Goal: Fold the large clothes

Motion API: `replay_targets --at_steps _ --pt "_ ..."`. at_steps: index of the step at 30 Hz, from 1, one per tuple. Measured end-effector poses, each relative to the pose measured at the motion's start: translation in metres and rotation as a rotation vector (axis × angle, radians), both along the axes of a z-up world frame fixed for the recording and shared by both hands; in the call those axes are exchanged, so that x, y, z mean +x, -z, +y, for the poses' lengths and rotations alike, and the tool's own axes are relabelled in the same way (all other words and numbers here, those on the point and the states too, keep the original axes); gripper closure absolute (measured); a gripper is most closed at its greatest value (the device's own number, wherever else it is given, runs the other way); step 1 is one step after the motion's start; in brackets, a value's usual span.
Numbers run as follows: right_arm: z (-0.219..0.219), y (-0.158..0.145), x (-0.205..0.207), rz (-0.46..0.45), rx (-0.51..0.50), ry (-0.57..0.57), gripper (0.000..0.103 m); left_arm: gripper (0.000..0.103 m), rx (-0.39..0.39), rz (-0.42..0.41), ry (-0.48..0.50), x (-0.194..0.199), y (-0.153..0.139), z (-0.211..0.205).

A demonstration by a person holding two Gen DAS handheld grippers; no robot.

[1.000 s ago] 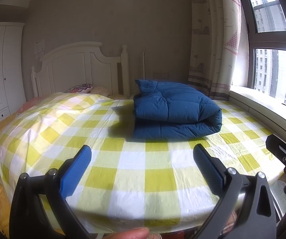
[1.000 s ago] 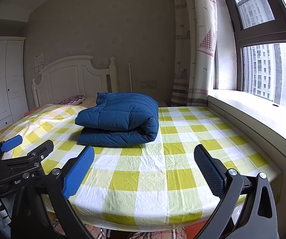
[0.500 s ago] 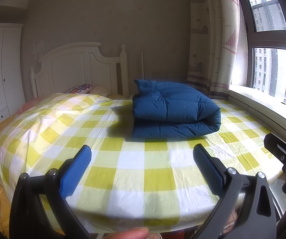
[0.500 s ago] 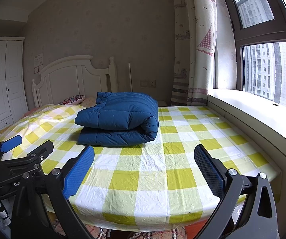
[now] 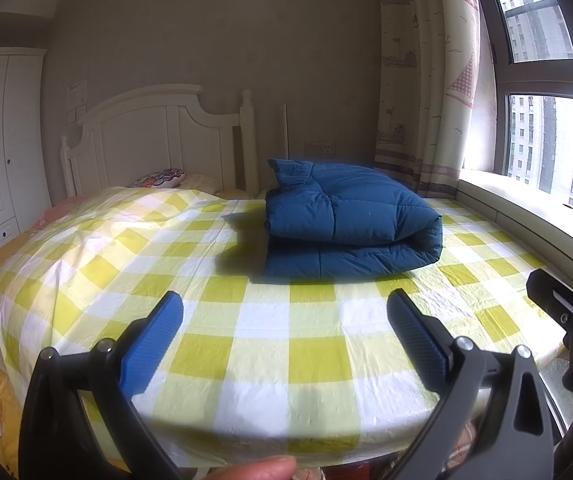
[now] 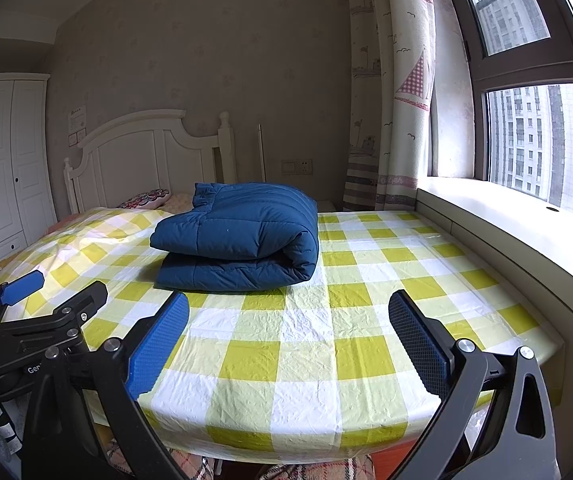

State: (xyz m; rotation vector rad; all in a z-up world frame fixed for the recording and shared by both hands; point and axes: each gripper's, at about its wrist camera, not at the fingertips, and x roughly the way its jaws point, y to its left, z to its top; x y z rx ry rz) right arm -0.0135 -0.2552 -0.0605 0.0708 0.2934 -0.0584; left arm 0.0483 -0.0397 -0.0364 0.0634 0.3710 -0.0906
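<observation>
Two views, and both look down the bed from its foot. From my left wrist camera, my left gripper hangs over the near end of the yellow-and-white checked sheet, its jaws spread wide with nothing between them. The folded blue jacket lies well ahead of the fingertips, on the sheet toward the window side, its rounded fold turned to the right. A white headboard stands behind it, with a patterned pillow at its base. A fingertip of the person's hand shows at the bottom edge. My right gripper pokes in at the right edge, only partly seen here.

From my right wrist camera, my right gripper also sits over the foot of the checked sheet, jaws wide apart and empty. The blue jacket rests farther up the bed, left of centre, apart from both fingers. My left gripper shows at the left edge, off the side of the bed. A curtain hangs beside the window on the right.
</observation>
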Motion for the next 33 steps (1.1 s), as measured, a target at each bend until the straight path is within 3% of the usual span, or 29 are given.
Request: replay_targets --at_steps 33 --pt "0.007 0.01 0.001 0.019 0.005 -0.001 0.005 0.002 -0.005 0.005 0.025 -0.001 0.002 0.003"
